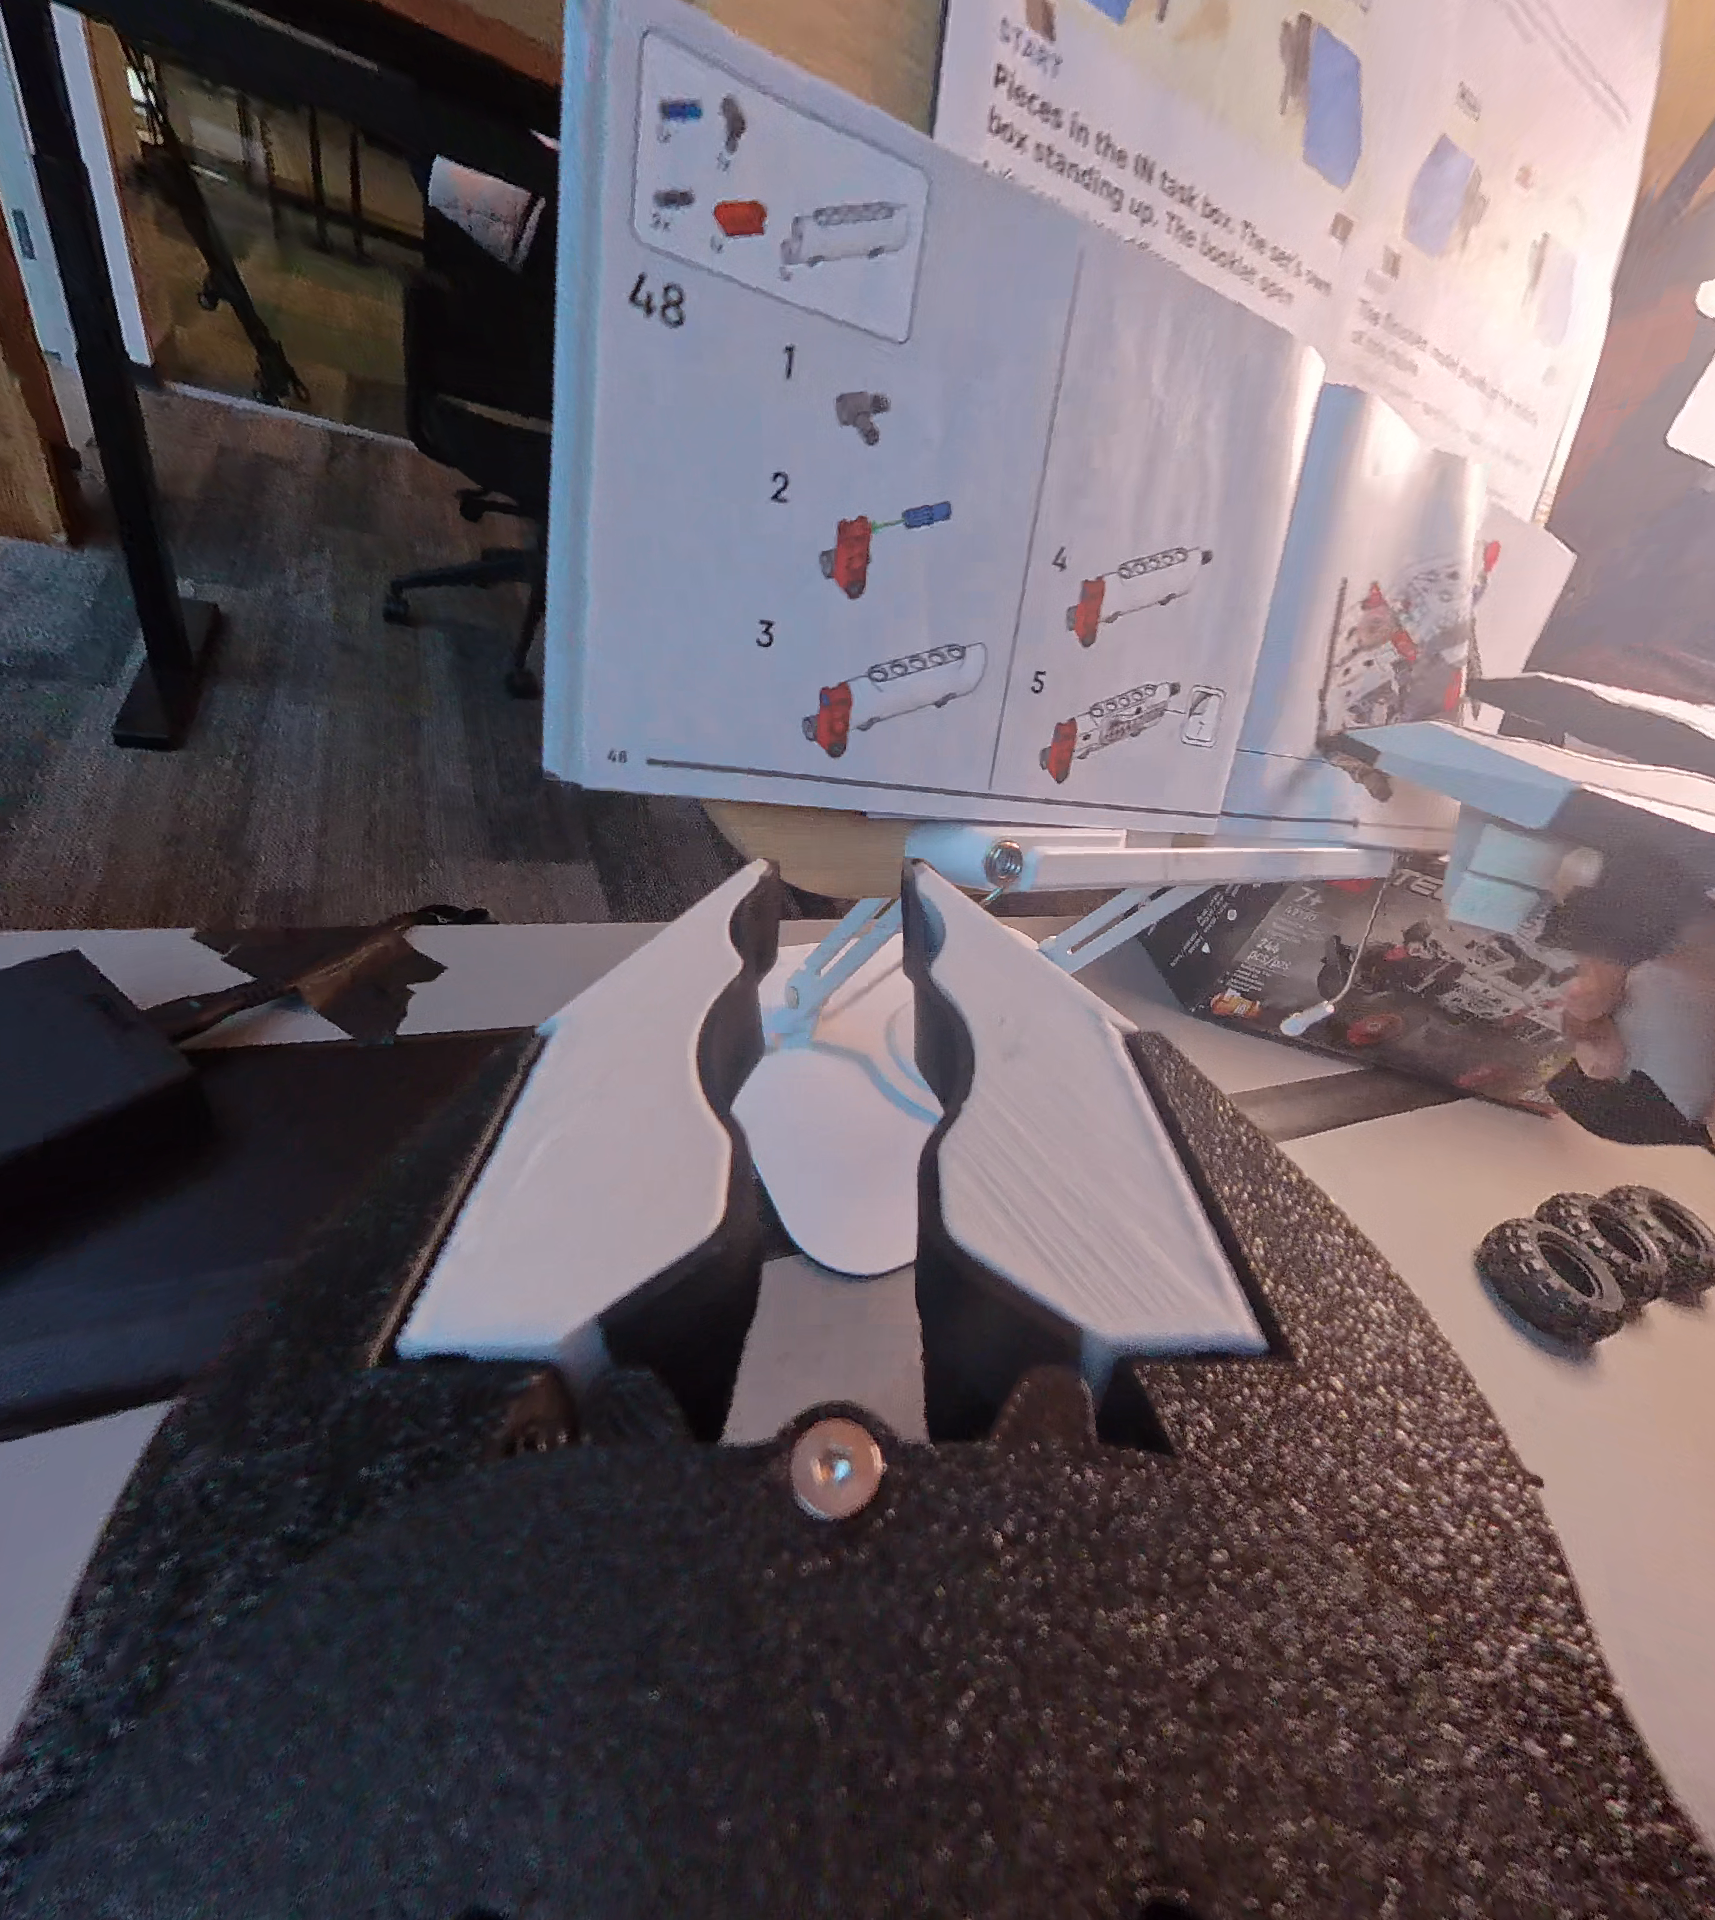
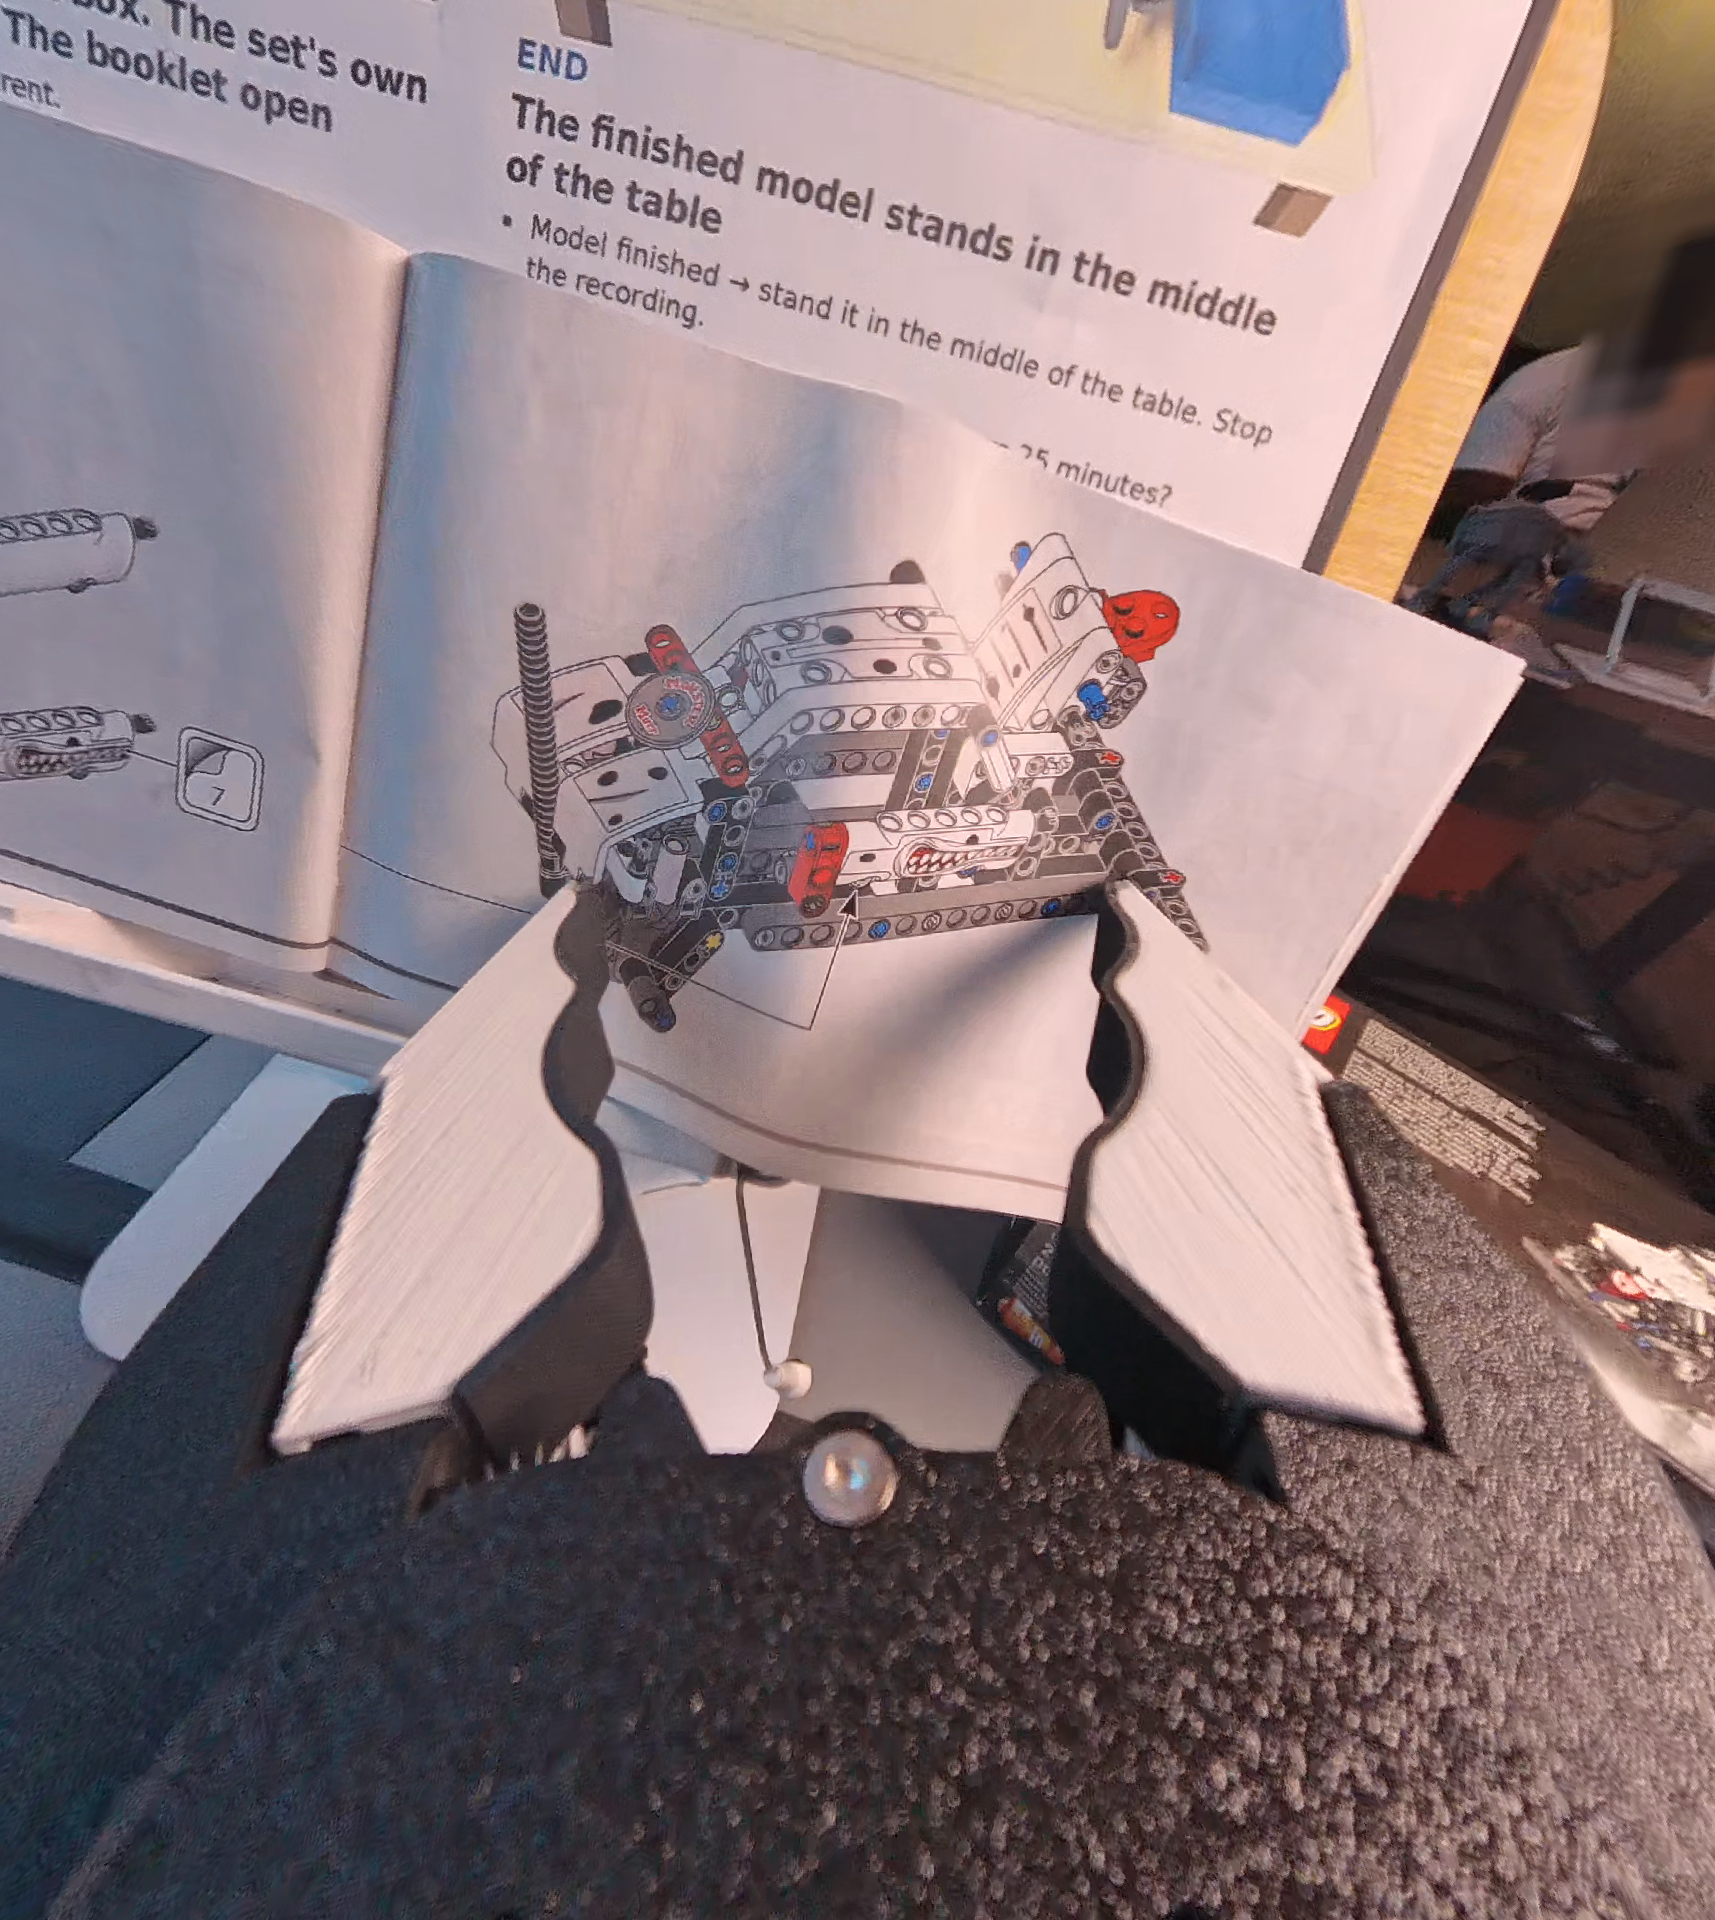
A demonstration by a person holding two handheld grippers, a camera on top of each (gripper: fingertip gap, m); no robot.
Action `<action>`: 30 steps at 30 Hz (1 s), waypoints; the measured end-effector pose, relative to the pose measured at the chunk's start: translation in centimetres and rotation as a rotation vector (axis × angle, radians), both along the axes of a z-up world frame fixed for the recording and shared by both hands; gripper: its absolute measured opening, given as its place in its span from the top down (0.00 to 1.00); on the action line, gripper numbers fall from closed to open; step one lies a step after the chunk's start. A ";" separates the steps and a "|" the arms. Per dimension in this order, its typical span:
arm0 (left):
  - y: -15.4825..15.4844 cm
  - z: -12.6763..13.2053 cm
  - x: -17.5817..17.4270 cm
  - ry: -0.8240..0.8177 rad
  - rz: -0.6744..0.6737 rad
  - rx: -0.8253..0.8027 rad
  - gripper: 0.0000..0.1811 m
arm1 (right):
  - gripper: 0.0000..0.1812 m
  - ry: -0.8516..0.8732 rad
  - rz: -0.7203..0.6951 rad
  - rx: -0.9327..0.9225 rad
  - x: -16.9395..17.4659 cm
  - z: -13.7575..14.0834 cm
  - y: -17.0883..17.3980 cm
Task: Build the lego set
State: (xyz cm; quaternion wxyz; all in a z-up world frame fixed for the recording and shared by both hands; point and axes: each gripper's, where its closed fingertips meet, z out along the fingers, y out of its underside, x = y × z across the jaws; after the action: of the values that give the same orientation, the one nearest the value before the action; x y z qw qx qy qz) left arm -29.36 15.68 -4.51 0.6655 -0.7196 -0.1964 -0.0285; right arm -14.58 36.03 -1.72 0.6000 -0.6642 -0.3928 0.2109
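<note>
Left tool (image 1: 837, 883) gapes narrowly, empty, below the booklet (image 1: 832, 520); only its view shows tyres (image 1: 1601, 1262) at right. Right tool (image 2: 837, 904) spreads wide, empty, before the booklet's curling page (image 2: 936, 779).

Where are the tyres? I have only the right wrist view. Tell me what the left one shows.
Observer: A row of black tyres lies on the table, to the right of the left claw.
Operator: Report that claw.
Observer: It is open and empty, pointing at the white stand under the booklet.
Operator: Check the table's left side.
Observer: A black box lies there.
</note>
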 end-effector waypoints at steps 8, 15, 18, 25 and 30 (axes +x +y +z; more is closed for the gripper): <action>1.8 3.3 5.4 0.177 -0.190 -0.012 0.85 | 0.82 0.011 0.018 0.214 -0.2 2.2 -1.8; 5.9 5.0 11.6 0.220 -0.385 0.004 0.80 | 0.88 0.013 0.170 0.499 0.0 2.8 -5.5; 7.1 6.0 14.2 0.166 -0.489 0.040 0.74 | 0.86 -0.008 0.210 0.612 0.1 2.5 -6.9; 9.8 6.4 13.2 -0.030 -0.458 0.040 0.85 | 0.86 -0.065 0.383 0.801 -1.4 0.8 -10.7; 8.9 5.7 11.2 -0.090 -0.488 0.068 0.95 | 0.75 -0.032 0.675 0.551 -0.4 -1.4 -14.5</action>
State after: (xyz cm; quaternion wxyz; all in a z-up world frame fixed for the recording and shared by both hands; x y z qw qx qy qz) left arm -18.21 24.61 1.16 0.6533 -0.7209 -0.0453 -0.2271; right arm -15.00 21.48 -3.14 0.6461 -0.3169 -0.6387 0.2723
